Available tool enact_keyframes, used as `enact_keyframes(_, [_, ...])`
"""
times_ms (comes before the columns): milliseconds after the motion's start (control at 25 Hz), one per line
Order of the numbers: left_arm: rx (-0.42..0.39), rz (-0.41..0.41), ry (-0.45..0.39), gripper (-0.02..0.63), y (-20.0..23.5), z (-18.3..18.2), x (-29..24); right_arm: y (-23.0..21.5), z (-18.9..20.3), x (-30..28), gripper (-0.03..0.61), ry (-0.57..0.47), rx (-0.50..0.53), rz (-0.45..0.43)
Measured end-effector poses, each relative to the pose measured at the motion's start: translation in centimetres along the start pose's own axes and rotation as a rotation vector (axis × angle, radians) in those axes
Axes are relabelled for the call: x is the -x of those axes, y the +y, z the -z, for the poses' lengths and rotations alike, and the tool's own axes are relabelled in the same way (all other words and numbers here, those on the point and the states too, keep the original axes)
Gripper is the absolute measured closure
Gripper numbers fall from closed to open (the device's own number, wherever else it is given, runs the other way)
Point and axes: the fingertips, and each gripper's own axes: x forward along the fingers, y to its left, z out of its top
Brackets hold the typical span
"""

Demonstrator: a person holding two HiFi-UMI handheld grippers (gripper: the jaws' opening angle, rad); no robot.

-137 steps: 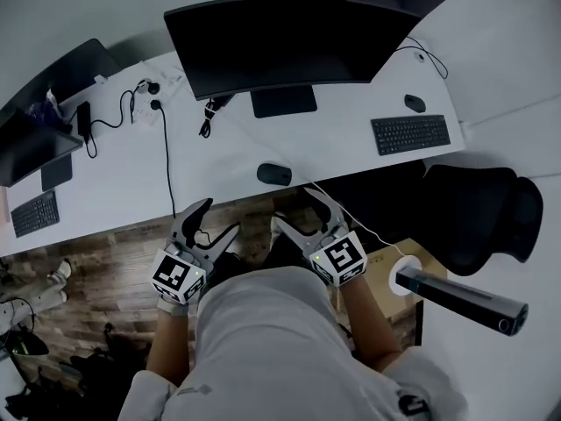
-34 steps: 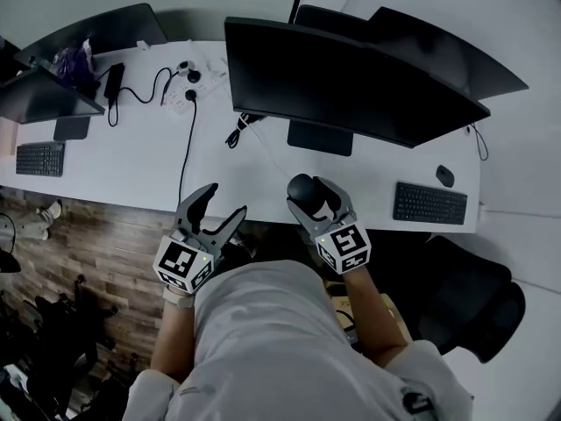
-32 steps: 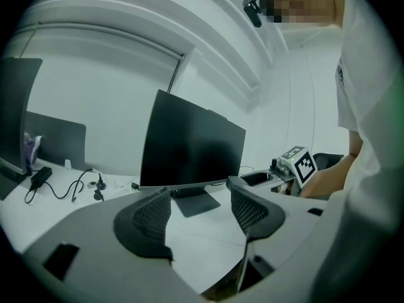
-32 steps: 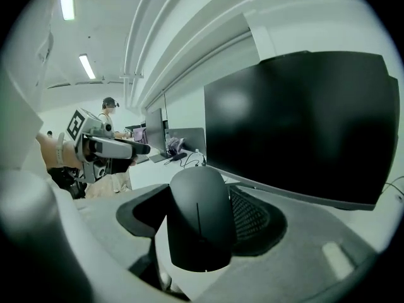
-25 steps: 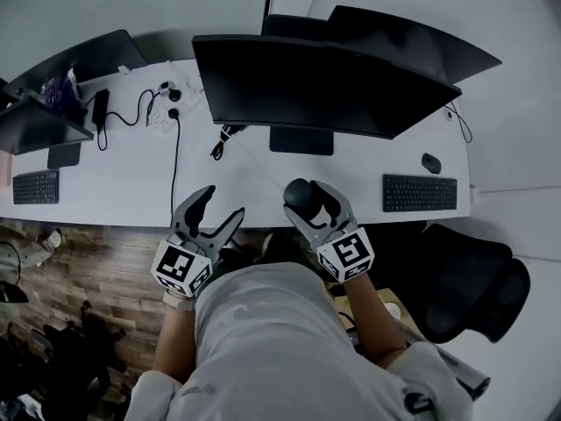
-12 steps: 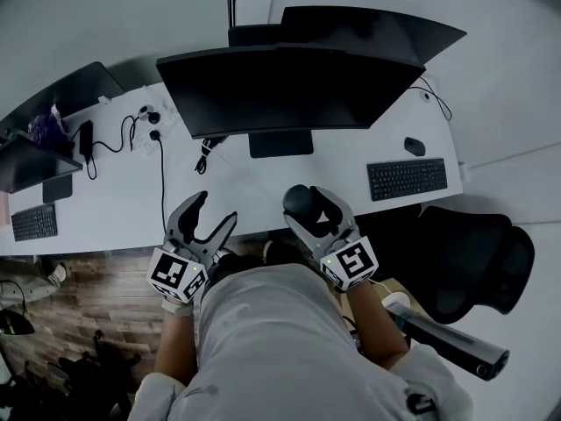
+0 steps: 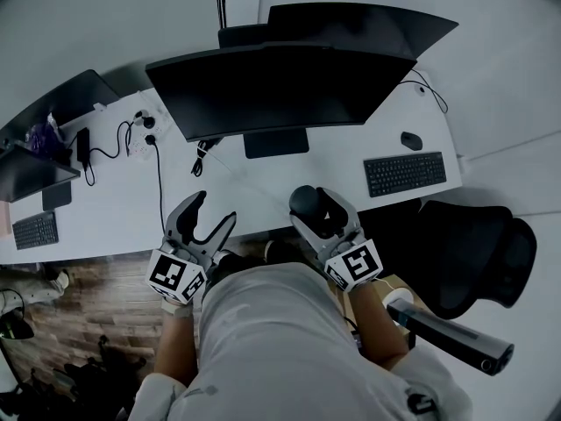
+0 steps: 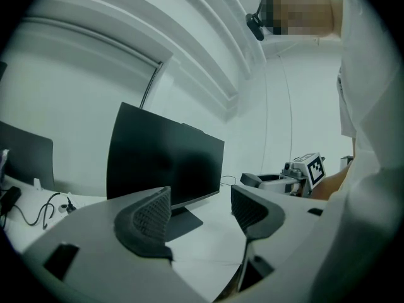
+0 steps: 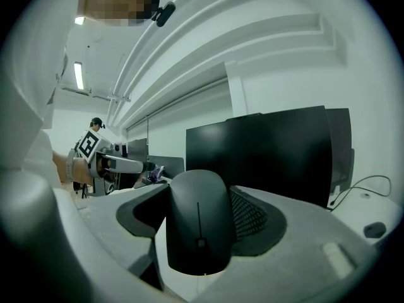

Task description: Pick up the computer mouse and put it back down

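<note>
Right tool [image 7: 317,209] clenched on the black mouse [image 9: 199,223], one ribbed pad against each flank, wheel end nearest the camera in the right gripper view. Seen from the head view, mouse over the near edge of the white worktop [image 7: 114,209], in front of the stand [image 7: 275,142] of the big dark monitor [image 7: 263,90]; held within the jaws, though whether clear of the worktop or grazing it cannot be told. Left tool [image 7: 213,210] released, jaws well apart with only bare worktop and the monitor showing between them in the left gripper view, nothing gripped. Poised at the worktop's near edge, left of the right tool and apart from it, marker cube toward the person. Farther right on the worktop, a black keyboard [image 7: 405,174], and just beyond it a spare mouse [image 7: 411,140] lying flat. At the left, black cables [image 7: 159,169] trailing from plugs near the back edge toward the front. Behind the monitor, another dark screen [image 7: 368,24] facing the opposite way. Off the right end of the worktop, a black chair [image 7: 478,253]. Below the near edge at the left, wood-patterned floor [image 7: 79,314]. Pale shirt and bare forearms filling the bottom of the head view.
</note>
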Motion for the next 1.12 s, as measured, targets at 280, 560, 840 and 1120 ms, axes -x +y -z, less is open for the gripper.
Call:
enact_keyframes(280, [0.003,-0.024,0.014,0.333,-0.1,0.5,0.2,-1.1,1.1,-0.5,0.281,0.019,-0.016,0.004])
enact_keyframes(560, [0.02,-0.077,0.033,0.333,0.2,1.1,0.7,-2.8,2.3,-2.1,0.281,0.056,-0.031,0.005])
enact_keyframes(840, [0.046,-0.149,0.066,0.333,0.6,2.5,1.1,-4.6,5.0,-4.4,0.281,0.129,-0.046,-0.011])
enact_keyframes(1120, [0.068,-0.239,0.084,0.333,1.1,3.4,1.8,-6.0,8.3,-7.1,0.282,0.193,-0.058,-0.061])
